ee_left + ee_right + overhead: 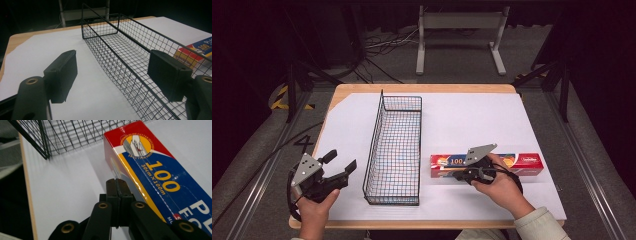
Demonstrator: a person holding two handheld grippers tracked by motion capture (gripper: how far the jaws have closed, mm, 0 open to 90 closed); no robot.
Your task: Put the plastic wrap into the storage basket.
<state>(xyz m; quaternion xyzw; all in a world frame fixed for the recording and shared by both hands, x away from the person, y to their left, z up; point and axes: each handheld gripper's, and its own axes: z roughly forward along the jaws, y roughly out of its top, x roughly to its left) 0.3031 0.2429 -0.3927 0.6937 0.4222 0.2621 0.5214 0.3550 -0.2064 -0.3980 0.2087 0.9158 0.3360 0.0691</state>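
Observation:
A long red, blue and yellow box of wrap (522, 162) (155, 177) lies flat on the white sheet, to the right of a long black wire basket (373, 145) (130, 50). My right gripper (457, 175) (116, 181) is shut, its pads pressed together with nothing between them, low on the sheet against the box's near long side by its left end. My left gripper (343, 161) (112, 72) stands open to the left of the basket's near end, nothing between its jaws. The box's end (197, 50) shows through the basket wall in the left gripper view.
A white sheet (472, 120) covers most of the wooden table (422, 88). The basket holds nothing. A white metal stand (459, 22) and cables lie on the floor beyond the table. The near table edge is close to both hands.

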